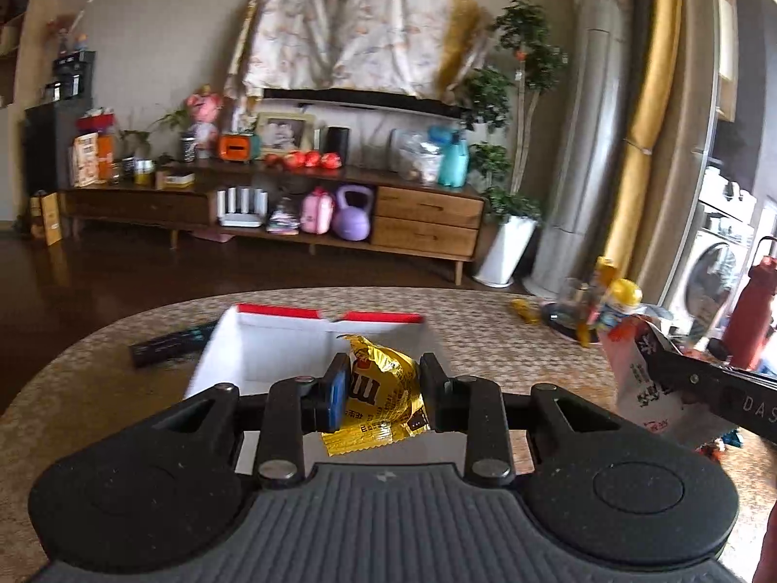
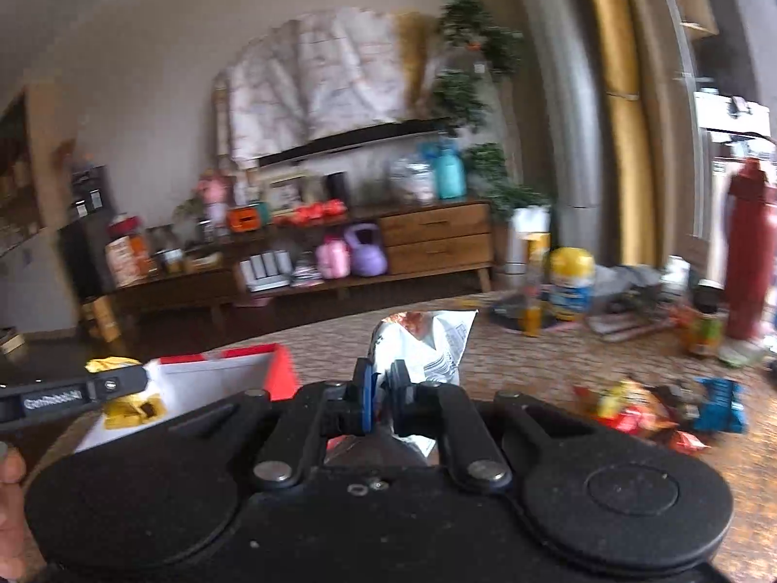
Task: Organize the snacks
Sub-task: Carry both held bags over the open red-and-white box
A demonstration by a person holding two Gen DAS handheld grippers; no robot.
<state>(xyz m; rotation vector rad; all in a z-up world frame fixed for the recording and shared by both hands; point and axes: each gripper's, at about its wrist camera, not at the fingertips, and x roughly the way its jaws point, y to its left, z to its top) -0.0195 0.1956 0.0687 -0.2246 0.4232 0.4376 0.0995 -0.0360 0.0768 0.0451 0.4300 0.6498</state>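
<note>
The left hand-held gripper (image 1: 383, 391) pinches a yellow candy bag (image 1: 383, 403) over the white box (image 1: 272, 345). The right hand-held gripper (image 2: 381, 388), clamped tight, holds a white snack pouch (image 2: 427, 345). Either thin grip may slip, spilling onto the desk (image 1: 510, 340).

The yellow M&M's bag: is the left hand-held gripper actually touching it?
Touching. In the left wrist view the left hand-held gripper has both fingers pressed against the sides of the yellow M&M's bag, holding it above the white box.
</note>
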